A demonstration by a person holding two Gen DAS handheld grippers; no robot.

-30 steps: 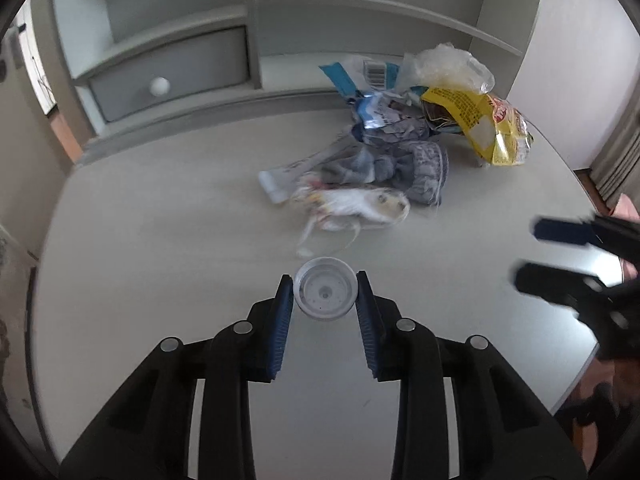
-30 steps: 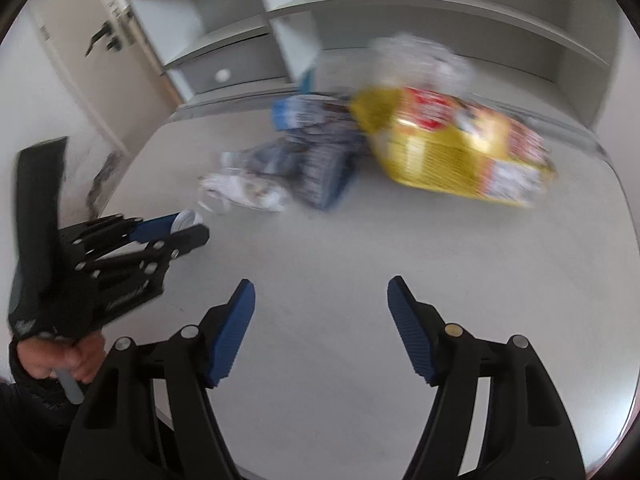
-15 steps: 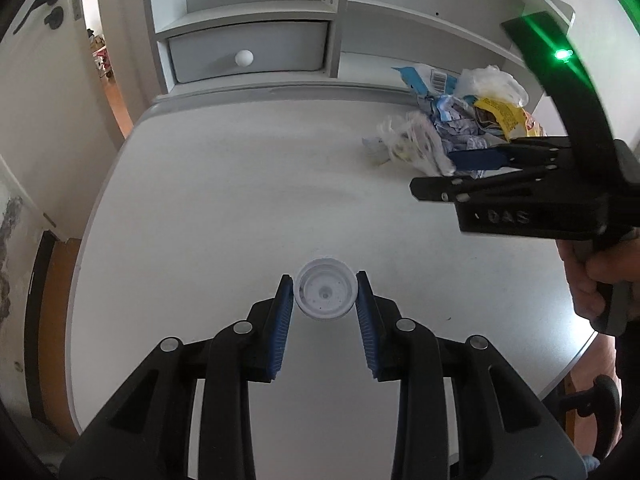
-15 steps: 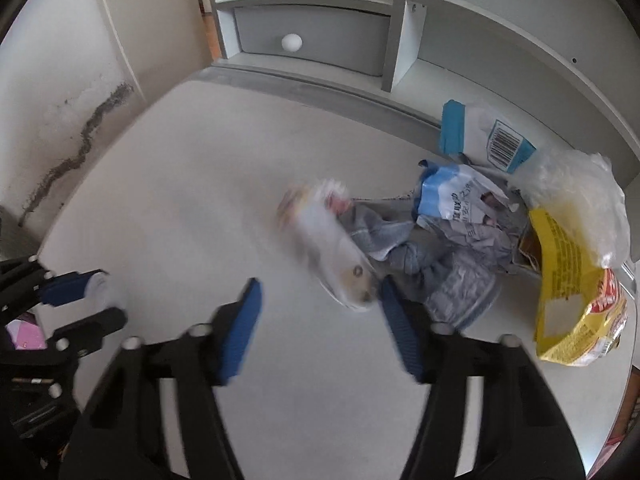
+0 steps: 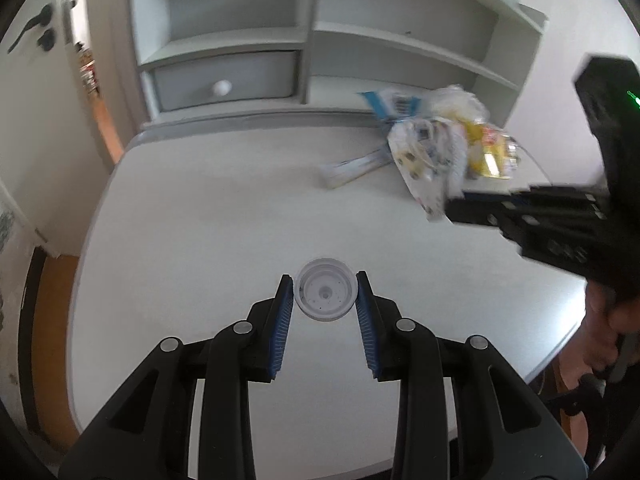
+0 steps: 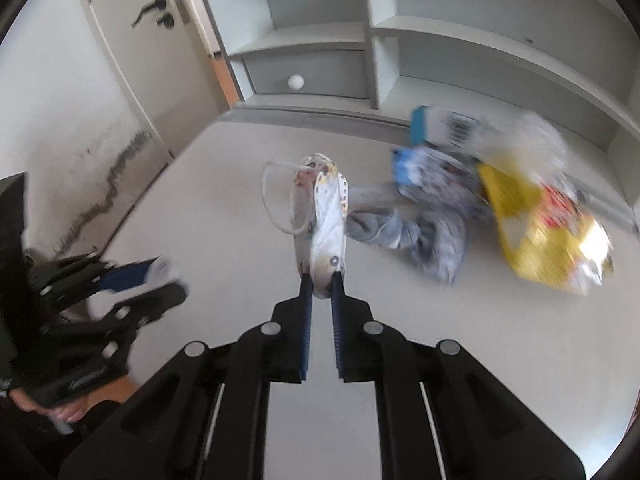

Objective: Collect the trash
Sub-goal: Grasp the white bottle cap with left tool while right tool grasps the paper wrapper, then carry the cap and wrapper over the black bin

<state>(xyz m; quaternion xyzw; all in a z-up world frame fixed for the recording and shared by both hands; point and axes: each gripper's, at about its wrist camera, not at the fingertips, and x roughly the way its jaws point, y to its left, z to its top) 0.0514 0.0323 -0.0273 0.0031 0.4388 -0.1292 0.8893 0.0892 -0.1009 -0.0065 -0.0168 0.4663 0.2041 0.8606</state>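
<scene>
Right claw point(image 6: 321, 280) is clamped tight on the lower end of a white printed face mask point(image 6: 326, 220), blue pads pressing both sides. The mask sticks up past the tips, lifted off the tabletop point(image 6: 224, 240), its ear loops point(image 6: 276, 196) hanging loose to the left. In the left wrist view the same mask point(image 5: 416, 160) hangs off the tips of the right claw point(image 5: 452, 212), a bit blurred.

Left claw point(image 5: 325, 292) is partly closed on a white plastic cap point(image 5: 325, 295), open side facing the camera, both blue pads touching its rim. Cap is held above the tabletop point(image 5: 200, 220). From the right wrist view the left claw point(image 6: 160, 280) sits at the left edge with the cap barely visible between the tips.

Rest of the trash pile lies at the far right of the tabletop near the shelf unit point(image 6: 320, 40): crumpled grey-blue wrapper point(image 6: 432, 232), yellow snack bag point(image 6: 548, 232), blue-and-white pack with barcode point(image 6: 444, 128), clear plastic bag point(image 6: 532, 136), all blurred. A flat white strip point(image 5: 352, 166) lies just left of the pile. Drawer with white knob point(image 6: 296, 81) is in the shelf unit. Door with dark handle point(image 6: 150, 8) at left.
</scene>
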